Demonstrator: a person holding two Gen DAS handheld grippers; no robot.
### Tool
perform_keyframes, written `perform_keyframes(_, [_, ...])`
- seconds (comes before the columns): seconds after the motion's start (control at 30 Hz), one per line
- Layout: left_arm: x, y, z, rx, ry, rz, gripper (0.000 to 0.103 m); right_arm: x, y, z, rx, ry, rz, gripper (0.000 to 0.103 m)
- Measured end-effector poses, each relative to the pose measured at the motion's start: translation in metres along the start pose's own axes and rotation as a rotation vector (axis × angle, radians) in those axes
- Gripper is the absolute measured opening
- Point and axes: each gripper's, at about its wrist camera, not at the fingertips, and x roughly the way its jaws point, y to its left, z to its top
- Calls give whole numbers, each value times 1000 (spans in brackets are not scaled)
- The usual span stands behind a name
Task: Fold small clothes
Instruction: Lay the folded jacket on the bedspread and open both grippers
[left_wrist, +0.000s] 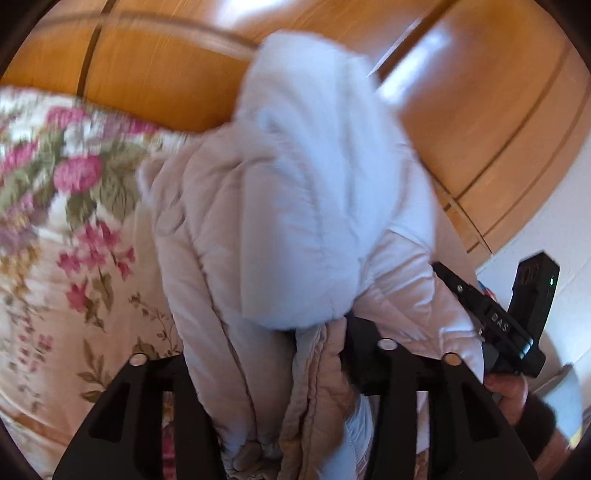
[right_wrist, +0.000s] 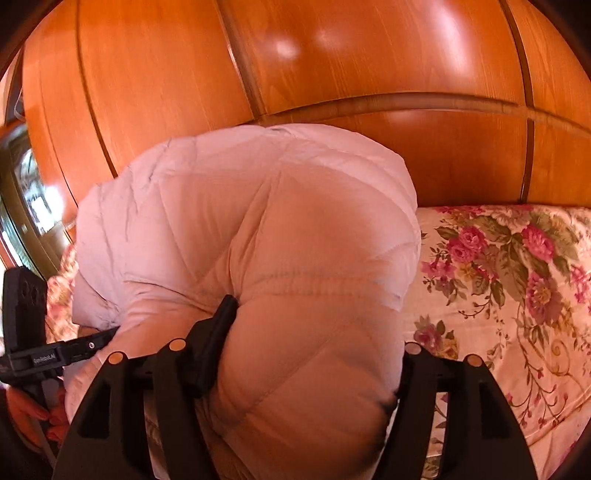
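Note:
A pale pink quilted puffer jacket (left_wrist: 229, 229) with a white fleecy lining or hood (left_wrist: 306, 177) hangs bunched in front of both cameras, lifted off the bed. My left gripper (left_wrist: 317, 354) is shut on a fold of the jacket; its fingertips are buried in the cloth. In the right wrist view the jacket (right_wrist: 258, 221) bulges between the fingers of my right gripper (right_wrist: 295, 354), which is shut on it; one black finger (right_wrist: 218, 332) presses into the padding. The right gripper also shows in the left wrist view (left_wrist: 495, 325), and the left gripper in the right wrist view (right_wrist: 74, 350).
A floral bedspread (left_wrist: 55, 258) covers the bed below, also seen in the right wrist view (right_wrist: 509, 288). A glossy wooden wardrobe (right_wrist: 332, 74) stands behind the bed. A white wall (left_wrist: 554, 229) is at the right.

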Motion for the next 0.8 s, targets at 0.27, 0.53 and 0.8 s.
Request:
perform_keyframes(0.27, [0, 6, -13, 11, -25, 53, 62, -10, 1, 7, 40, 19, -54, 89])
perform_keyframes(0.53, [-91, -21, -36, 12, -233, 133, 62, -94, 14, 6, -2, -159, -33, 86])
perform_keyframes(0.8, [-98, -101, 15, 228, -359, 164, 50, -62, 36, 25, -17, -69, -35, 55])
